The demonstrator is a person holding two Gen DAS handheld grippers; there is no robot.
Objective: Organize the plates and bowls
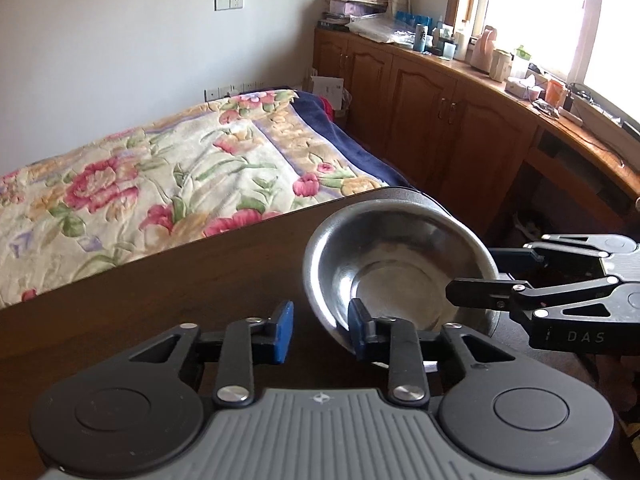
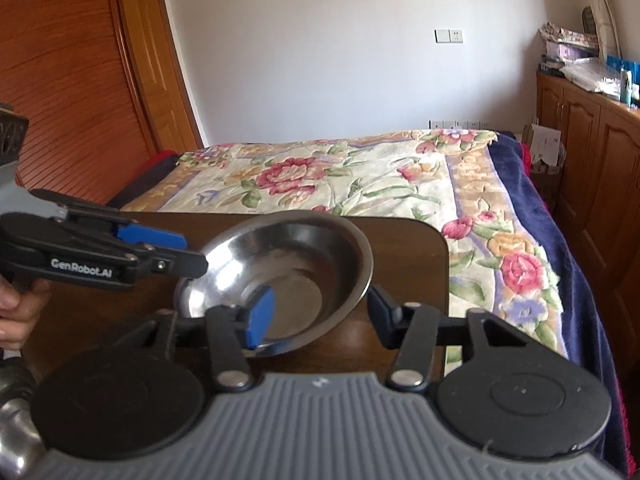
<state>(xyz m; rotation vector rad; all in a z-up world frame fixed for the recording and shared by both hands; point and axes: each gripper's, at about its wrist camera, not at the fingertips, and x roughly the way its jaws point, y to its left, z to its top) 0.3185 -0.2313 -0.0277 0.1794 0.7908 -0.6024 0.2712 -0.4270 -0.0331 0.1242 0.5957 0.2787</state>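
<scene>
A shallow steel bowl [image 1: 396, 264] sits on the dark wooden table [image 1: 160, 304], near its far right corner; it also shows in the right wrist view [image 2: 288, 268]. My left gripper [image 1: 320, 330] is open, straddling the bowl's near rim, right finger inside the bowl, left finger outside. It also shows in the right wrist view [image 2: 188, 254] at the bowl's left edge. My right gripper [image 2: 320, 314] is open and straddles the bowl's rim, left pad inside the bowl, right pad outside. It also shows in the left wrist view [image 1: 480, 276] at the bowl's right side.
A bed with a floral blanket [image 2: 360, 176] lies just beyond the table's far edge. Wooden cabinets [image 1: 440, 112] with a cluttered top run along the right wall under a window. A metal object [image 2: 16, 412] shows at the lower left of the right wrist view.
</scene>
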